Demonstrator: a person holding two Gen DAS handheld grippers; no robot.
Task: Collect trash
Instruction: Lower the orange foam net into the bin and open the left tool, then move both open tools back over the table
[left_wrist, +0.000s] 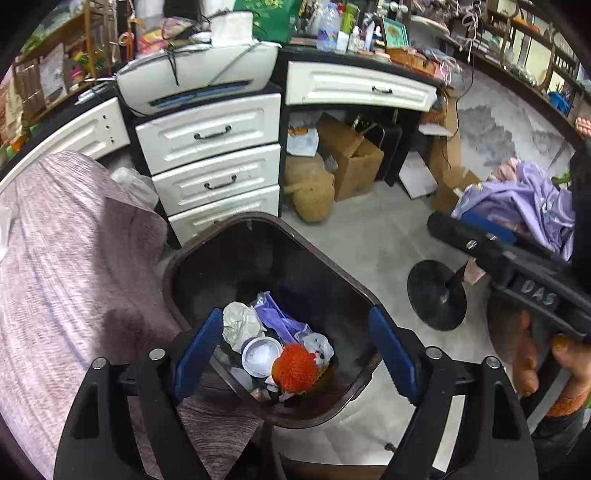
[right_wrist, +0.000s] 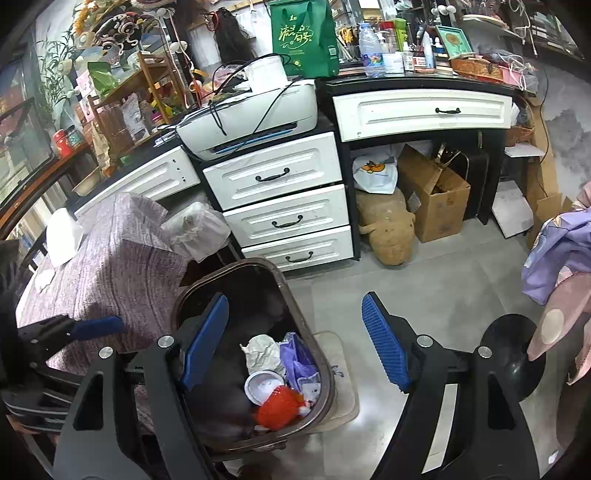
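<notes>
Both claws gape above bin (left_wrist: 207, 240) holding orange mesh (left_wrist: 295, 367), crumpled paper (left_wrist: 242, 323).

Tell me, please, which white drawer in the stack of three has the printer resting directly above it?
The top drawer of the stack; the printer sits above it, the other two lie below.

Bin (left_wrist: 184, 258): glossy dark plastic | crumpled paper (left_wrist: 240, 323): matt, creased | floor (left_wrist: 369, 236): smooth grey tile | table cover (left_wrist: 74, 258): ribbed cloth

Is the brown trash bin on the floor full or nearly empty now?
Neither: partly filled. The trash bin holds crumpled paper, a purple bag, a white lid and an orange mesh ball low down; dark inner walls show above.
</notes>
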